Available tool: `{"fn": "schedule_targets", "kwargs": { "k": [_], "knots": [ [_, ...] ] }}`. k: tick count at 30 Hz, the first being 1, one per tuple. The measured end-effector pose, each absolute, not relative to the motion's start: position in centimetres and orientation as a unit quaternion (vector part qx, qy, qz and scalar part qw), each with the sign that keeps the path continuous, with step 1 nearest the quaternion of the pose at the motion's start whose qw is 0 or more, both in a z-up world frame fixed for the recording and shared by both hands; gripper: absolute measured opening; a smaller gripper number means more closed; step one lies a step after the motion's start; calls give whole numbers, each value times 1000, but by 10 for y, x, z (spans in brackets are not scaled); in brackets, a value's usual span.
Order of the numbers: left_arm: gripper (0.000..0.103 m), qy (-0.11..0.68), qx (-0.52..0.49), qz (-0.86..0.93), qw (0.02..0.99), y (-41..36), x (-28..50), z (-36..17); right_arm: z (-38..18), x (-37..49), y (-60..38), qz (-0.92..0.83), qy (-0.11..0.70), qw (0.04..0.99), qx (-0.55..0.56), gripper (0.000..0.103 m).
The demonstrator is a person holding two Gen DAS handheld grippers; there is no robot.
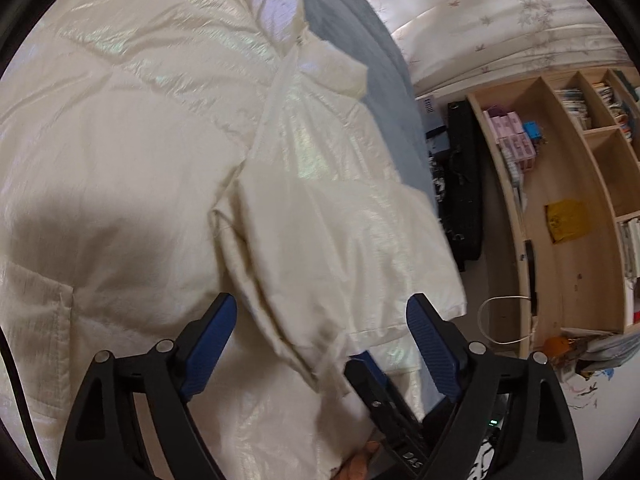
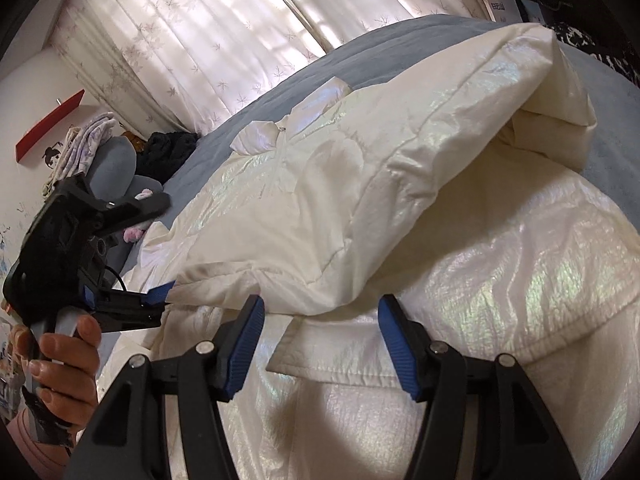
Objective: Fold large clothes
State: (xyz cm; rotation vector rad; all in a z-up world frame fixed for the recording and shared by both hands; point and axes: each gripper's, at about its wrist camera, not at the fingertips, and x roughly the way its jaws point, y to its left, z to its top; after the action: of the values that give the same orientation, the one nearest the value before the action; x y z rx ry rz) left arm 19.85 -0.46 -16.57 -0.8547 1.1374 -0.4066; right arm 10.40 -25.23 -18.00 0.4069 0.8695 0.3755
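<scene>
A large cream, shiny padded jacket (image 1: pixel 140 140) lies front up on a grey-blue bed (image 1: pixel 360 40); its zip and collar point to the far side. One sleeve (image 1: pixel 320 248) lies folded across the body. My left gripper (image 1: pixel 320 312) is open, its jaws spread on either side of that sleeve's cuff. My right gripper (image 2: pixel 320 312) is open just above the jacket (image 2: pixel 480 300), near the folded sleeve (image 2: pixel 340 220). The left gripper (image 2: pixel 160 298) also shows in the right wrist view, at the sleeve's cuff end, with a hand on its handle; the right gripper's finger (image 1: pixel 370 364) shows in the left wrist view.
A wooden shelf unit (image 1: pixel 560 200) with books and boxes and a black bag (image 1: pixel 460 180) stand beside the bed. Pale leaf-patterned curtains (image 2: pixel 220 40) hang behind. Dark clothes (image 2: pixel 168 152) and a grey plush toy (image 2: pixel 116 168) lie at the bed's far corner.
</scene>
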Motion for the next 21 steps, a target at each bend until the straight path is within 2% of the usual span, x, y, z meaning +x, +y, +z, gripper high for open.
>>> {"fn": "schedule_targets", "kwargs": {
  "k": [8,21],
  "knots": [
    [85,530,-366,-177,744,-16,200,-178,-182,102,-255,179,416,870,194,60],
    [85,529,-391,-184,730,-7,191,-188,-183,102,-255,179,415,871,194,60]
  ]
}}
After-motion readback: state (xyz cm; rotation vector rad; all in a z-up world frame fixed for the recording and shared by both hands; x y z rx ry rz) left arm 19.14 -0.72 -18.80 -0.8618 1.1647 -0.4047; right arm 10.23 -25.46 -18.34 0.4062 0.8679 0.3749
